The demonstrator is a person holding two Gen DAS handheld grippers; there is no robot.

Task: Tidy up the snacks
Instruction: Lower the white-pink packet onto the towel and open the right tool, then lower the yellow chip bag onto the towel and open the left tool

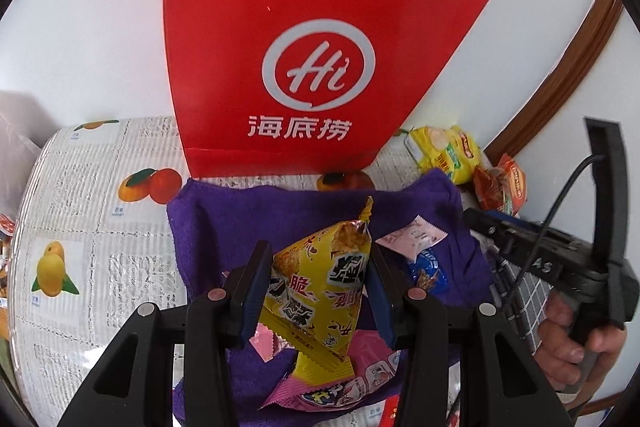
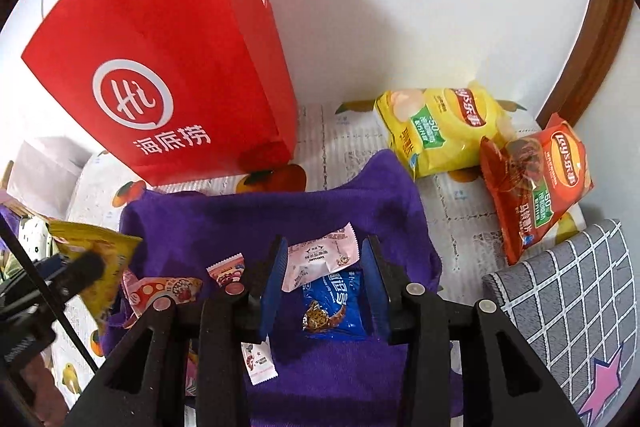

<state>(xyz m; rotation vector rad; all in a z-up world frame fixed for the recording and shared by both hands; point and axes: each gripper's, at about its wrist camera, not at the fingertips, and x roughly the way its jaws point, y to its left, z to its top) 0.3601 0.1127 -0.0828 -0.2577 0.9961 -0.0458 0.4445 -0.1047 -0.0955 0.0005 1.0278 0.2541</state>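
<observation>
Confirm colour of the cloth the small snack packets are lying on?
Solid purple cloth, no pattern. Right wrist view shows it best.

We've got matte black printed grippers, left gripper (image 1: 316, 291) and right gripper (image 2: 324, 291), both with blue finger pads (image 2: 272, 291), round silver screw heads, and a thin black cable trailing off the handle.

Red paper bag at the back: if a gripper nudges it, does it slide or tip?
Likely tips. The red paper bag stands tall on a narrow base against the wall. It looks like thin paper, so probably light, and its sides may buckle under a push. Its contents aren't visible.
</observation>
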